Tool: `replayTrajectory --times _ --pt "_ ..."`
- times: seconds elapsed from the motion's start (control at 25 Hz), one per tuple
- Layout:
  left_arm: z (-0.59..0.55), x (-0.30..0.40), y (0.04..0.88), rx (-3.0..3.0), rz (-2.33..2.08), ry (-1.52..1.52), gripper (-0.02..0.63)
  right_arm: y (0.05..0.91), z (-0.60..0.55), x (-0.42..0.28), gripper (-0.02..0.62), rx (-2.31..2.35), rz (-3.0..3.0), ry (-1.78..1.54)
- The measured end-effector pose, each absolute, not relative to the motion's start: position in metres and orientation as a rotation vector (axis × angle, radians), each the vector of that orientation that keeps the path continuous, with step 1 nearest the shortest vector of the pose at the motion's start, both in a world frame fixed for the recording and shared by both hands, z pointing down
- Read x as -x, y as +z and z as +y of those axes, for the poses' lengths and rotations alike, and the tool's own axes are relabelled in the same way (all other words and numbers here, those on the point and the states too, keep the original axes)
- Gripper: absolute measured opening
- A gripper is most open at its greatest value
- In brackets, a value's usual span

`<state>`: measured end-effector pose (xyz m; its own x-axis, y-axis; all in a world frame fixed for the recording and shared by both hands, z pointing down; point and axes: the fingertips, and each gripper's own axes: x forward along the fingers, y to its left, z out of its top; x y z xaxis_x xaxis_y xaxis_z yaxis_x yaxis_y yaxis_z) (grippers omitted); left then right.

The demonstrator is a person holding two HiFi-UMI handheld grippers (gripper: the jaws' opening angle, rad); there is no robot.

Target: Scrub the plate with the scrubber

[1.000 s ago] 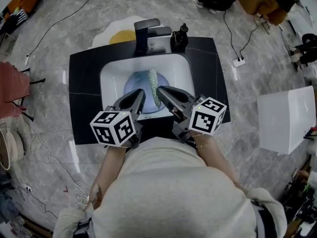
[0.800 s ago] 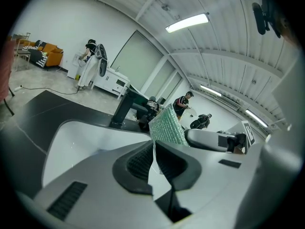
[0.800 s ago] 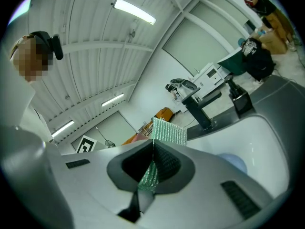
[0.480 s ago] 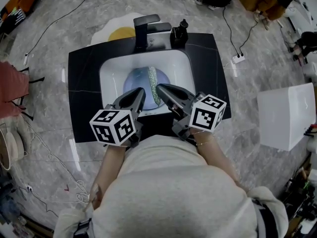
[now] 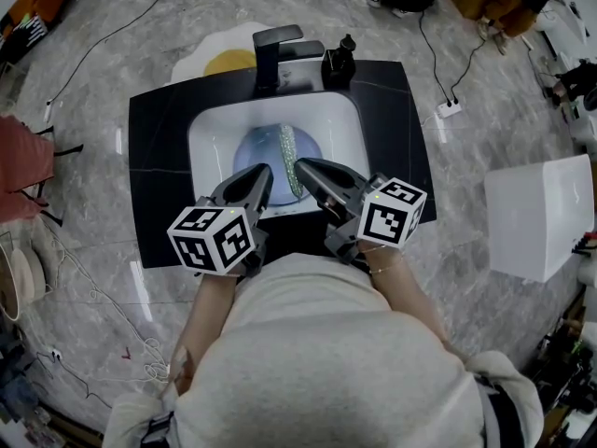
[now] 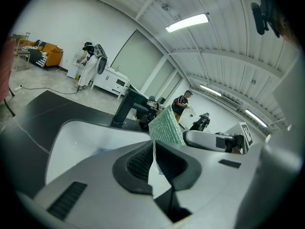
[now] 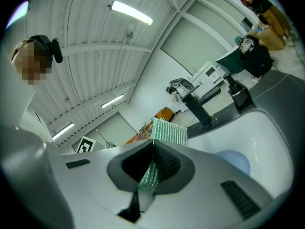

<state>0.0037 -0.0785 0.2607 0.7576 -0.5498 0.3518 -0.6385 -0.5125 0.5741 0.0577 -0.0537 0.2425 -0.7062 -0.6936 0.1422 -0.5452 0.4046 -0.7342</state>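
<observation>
My right gripper [image 7: 153, 162] is clamped on the green scrubber [image 7: 169, 132]. The left gripper [image 6: 154, 157] is pinched shut too, apparently on the scrubber's lower edge. The blue plate [image 5: 254, 157] lies in the sink [image 5: 210, 138]. I'd lower the scrubber flat and press evenly — I can't tell whether it touches the plate.

The scrubber [image 5: 290, 161] was a glittery green mesh, the plate [image 5: 252, 152] pale blue, the sink [image 5: 207, 138] white and the worktop [image 5: 154, 194] black. The left hand-held gripper [image 5: 267, 170] and right hand-held gripper [image 5: 299, 164] were grey with black ribbed pads [image 6: 138, 161], and their cubes [image 5: 213, 241] bore black-and-white square markers. The floor [image 5: 466, 26] was grey-veined marble.
</observation>
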Motion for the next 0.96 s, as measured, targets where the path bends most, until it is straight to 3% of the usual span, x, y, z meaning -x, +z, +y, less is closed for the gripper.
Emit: replayTrajectory --times 0.96 --pt "-0.075 0.006 0.26 -2.232 -0.86 0.124 0.034 0.251 -0.049 -0.044 0.014 1.087 2.491 -1.221"
